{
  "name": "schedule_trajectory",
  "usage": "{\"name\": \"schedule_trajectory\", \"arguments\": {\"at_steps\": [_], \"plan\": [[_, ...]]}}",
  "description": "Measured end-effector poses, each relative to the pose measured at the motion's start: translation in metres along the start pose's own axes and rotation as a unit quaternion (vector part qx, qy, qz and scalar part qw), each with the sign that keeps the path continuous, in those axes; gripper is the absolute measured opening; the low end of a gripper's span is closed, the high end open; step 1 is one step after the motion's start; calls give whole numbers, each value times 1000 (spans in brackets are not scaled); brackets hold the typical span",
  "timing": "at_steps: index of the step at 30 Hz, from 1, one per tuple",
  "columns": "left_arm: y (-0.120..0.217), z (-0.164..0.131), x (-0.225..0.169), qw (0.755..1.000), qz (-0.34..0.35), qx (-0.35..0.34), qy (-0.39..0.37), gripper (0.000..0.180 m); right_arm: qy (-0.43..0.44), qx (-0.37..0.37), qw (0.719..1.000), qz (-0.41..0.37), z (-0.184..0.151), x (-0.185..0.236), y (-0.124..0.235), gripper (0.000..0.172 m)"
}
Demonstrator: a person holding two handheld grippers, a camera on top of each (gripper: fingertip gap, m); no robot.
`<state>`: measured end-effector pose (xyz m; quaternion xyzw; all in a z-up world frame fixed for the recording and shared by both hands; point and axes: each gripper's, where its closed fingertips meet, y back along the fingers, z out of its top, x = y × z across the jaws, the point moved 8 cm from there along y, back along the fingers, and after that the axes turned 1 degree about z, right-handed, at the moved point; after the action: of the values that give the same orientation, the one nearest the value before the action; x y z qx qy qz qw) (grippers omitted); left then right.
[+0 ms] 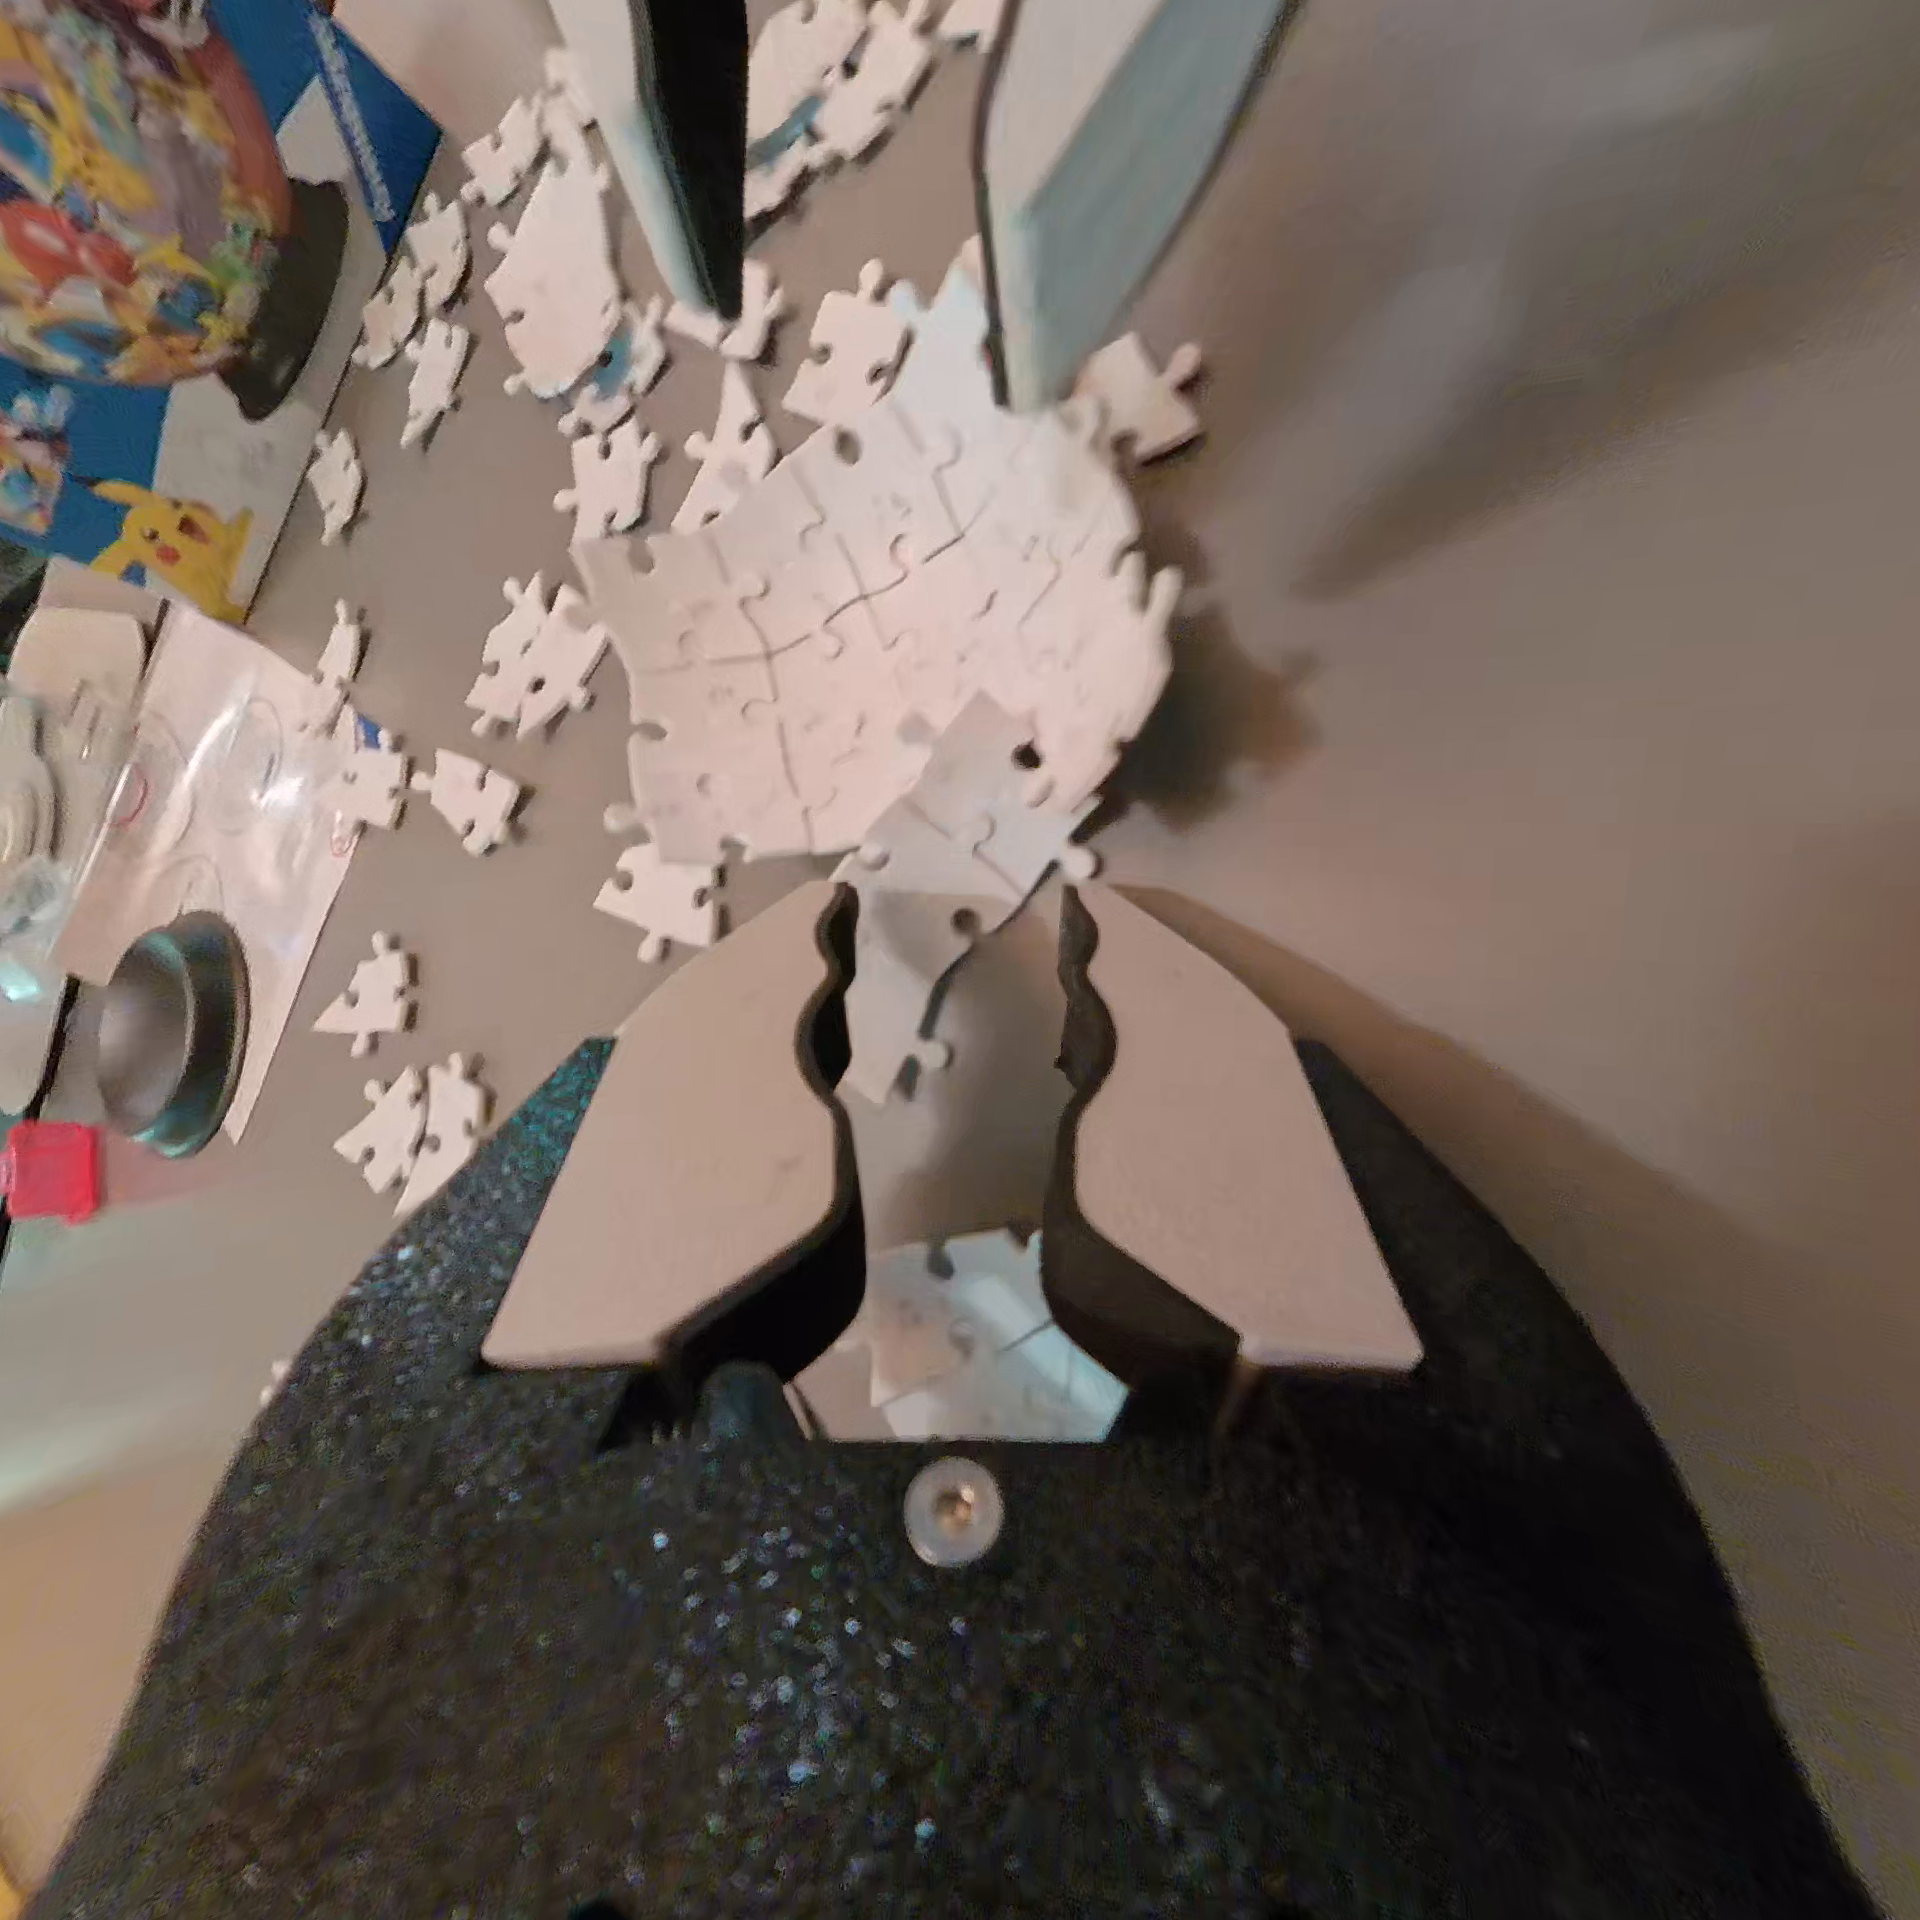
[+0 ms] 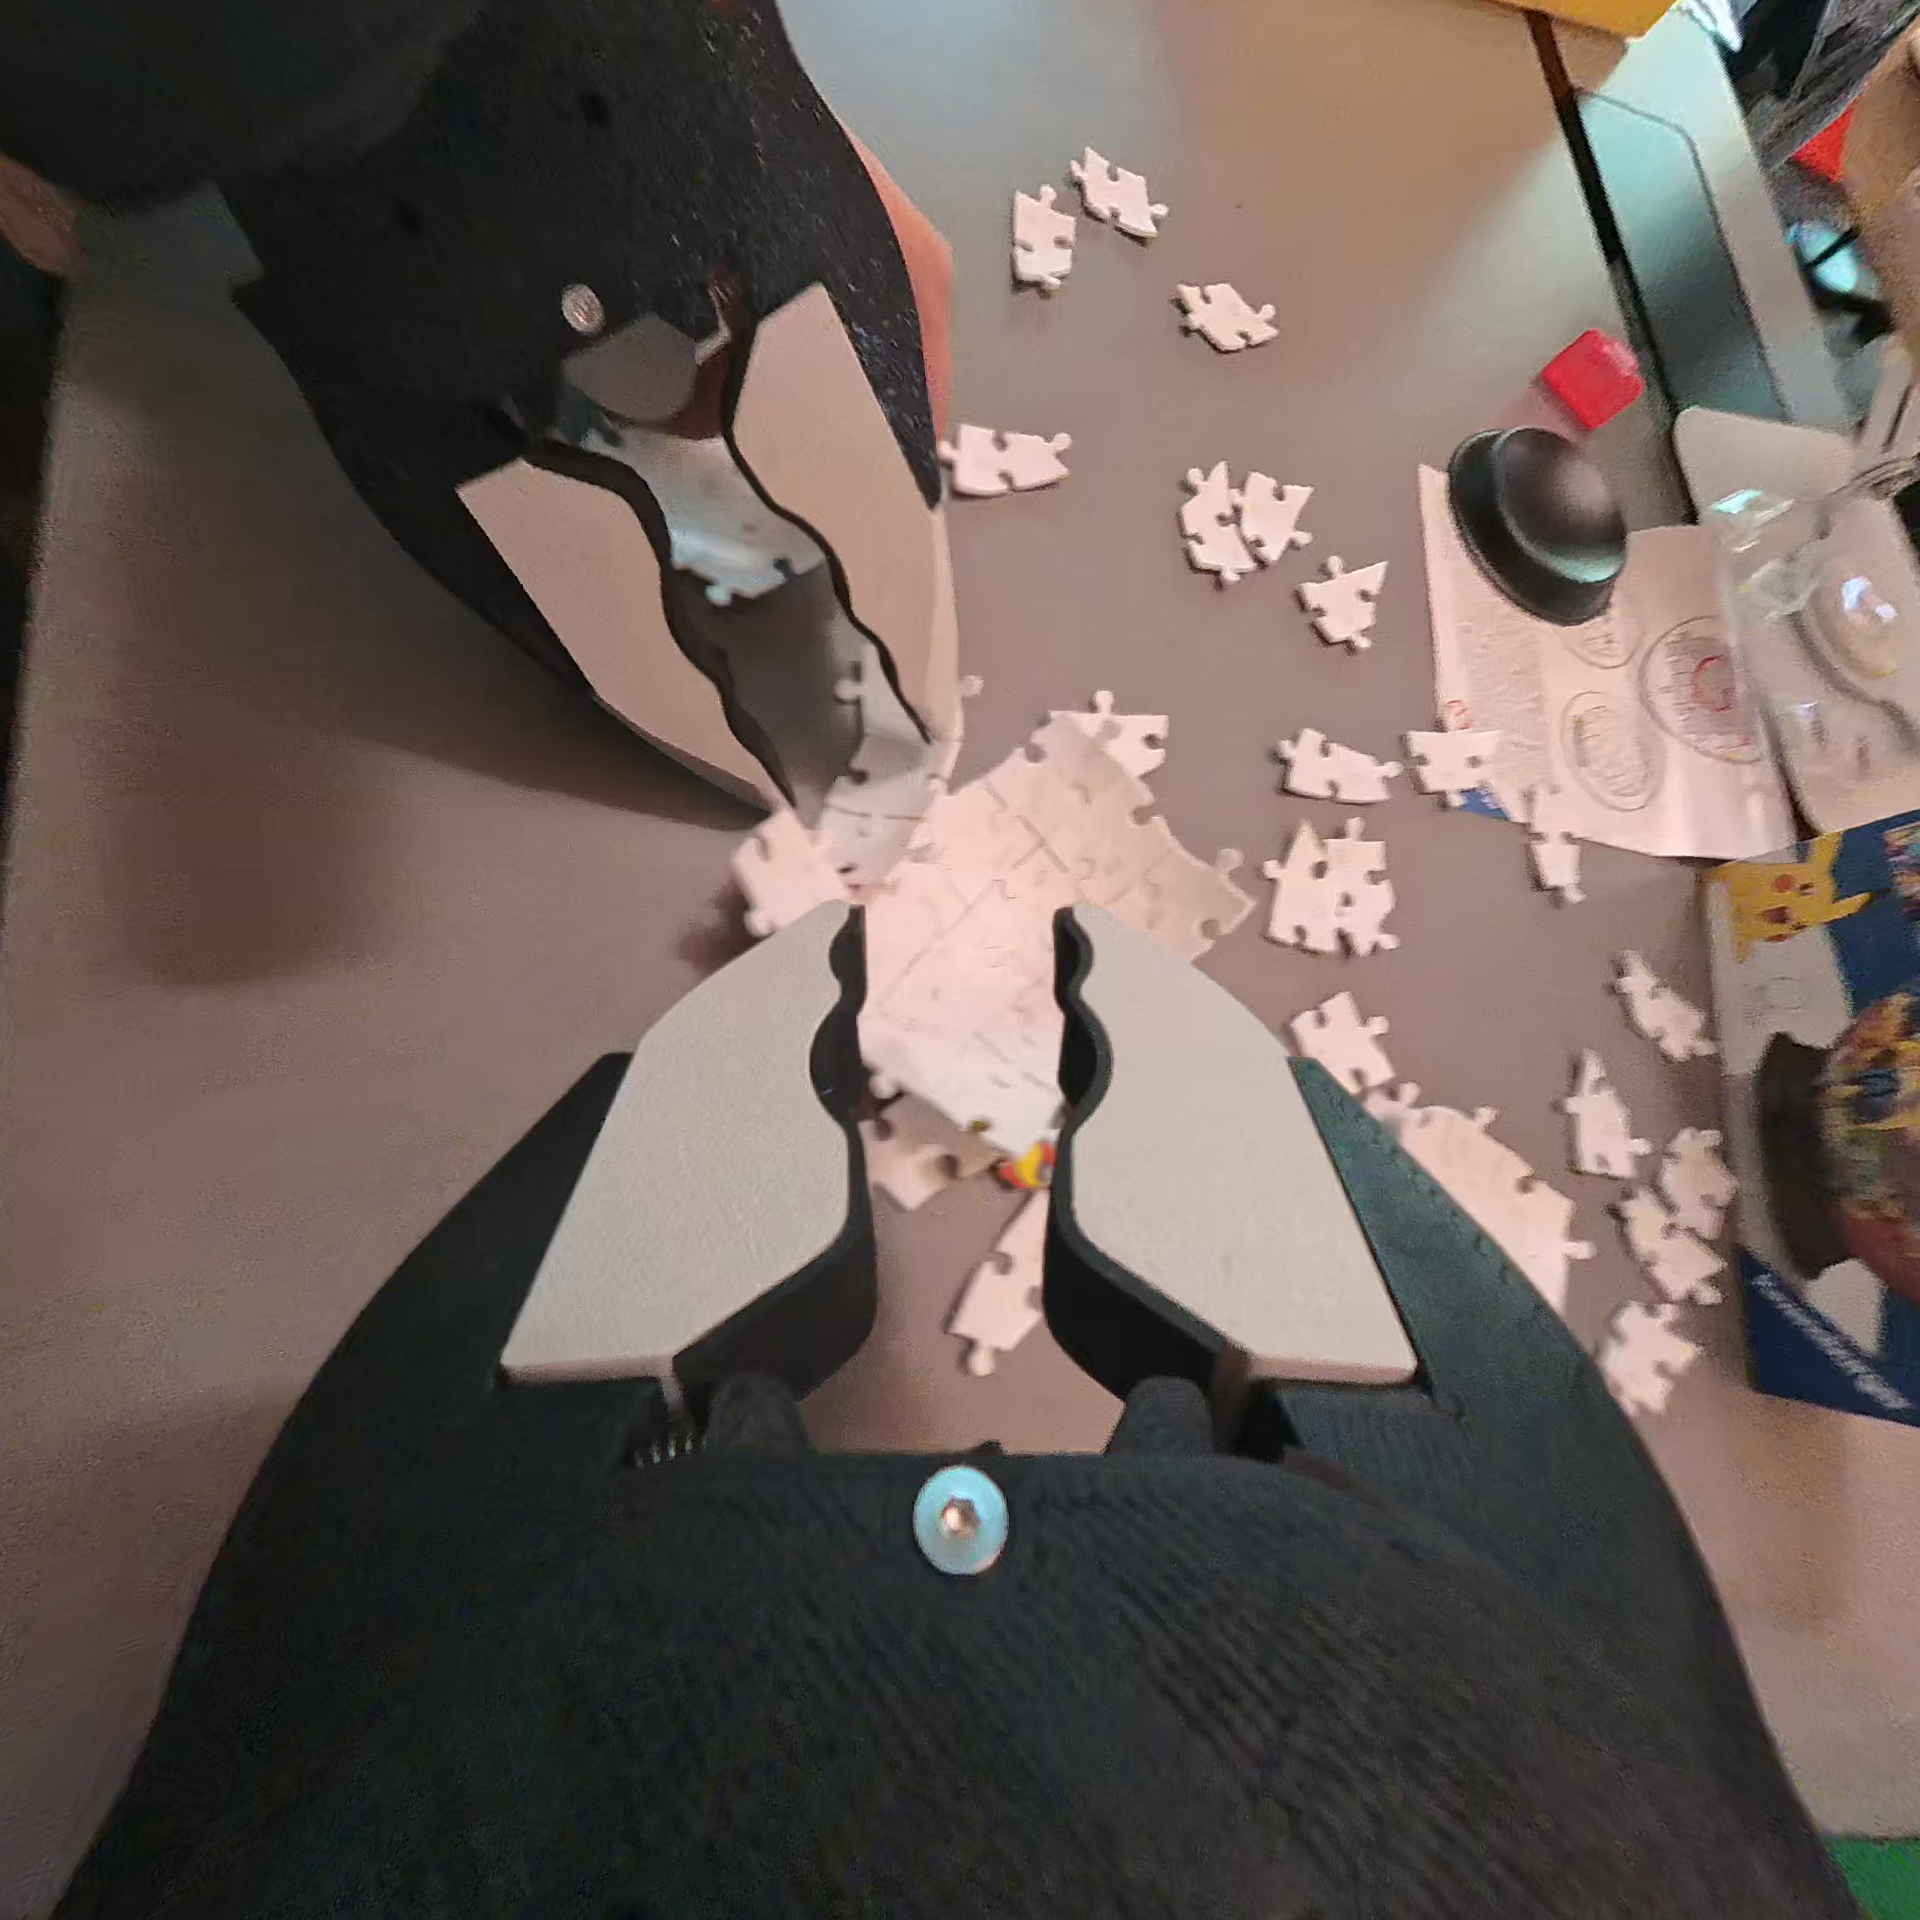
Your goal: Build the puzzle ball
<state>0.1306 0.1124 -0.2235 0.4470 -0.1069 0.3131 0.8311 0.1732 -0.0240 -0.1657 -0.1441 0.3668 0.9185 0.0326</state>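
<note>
Grey-brown tabletop (image 2: pixel 312 987) under warm, dim light.

Probably a home hobby table (image 2: pixel 312 1039): loose puzzle pieces (image 2: pixel 1242 514), cartoon puzzle box (image 2: pixel 1829 1122).

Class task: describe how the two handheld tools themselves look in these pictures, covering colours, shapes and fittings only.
Both match. The left tool and right tool each have a speckled black, coarse-textured body that widens toward the camera, with a silver screw and washer at its centre. Each carries two flat pale grey fingers with angled outlines and wavy black inner pads. No cables or sleeves show.
</note>
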Motion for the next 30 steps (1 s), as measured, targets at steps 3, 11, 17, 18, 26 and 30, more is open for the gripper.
{"name": "schedule_trajectory", "arguments": {"at_steps": [3,11,17,18,26,30], "plan": [[0,-7,7,1000,5,5,25,38,-21,17,999,45,5,-15,-9,18],[0,-11,10,997,5,-11,72,35,-239,121,943,196,4,-26,-42,11],[1,-12,11,997,-3,-22,80,35,-285,158,924,199,6,-25,-58,7],[1,-12,11,996,-3,-25,80,35,-287,171,922,195,4,-25,-60,7],[2,-15,12,995,-5,-46,92,35,-274,203,917,208,6,-19,-69,8],[2,-15,12,995,-8,-50,90,35,-269,212,915,212,10,-21,-71,5]]}}
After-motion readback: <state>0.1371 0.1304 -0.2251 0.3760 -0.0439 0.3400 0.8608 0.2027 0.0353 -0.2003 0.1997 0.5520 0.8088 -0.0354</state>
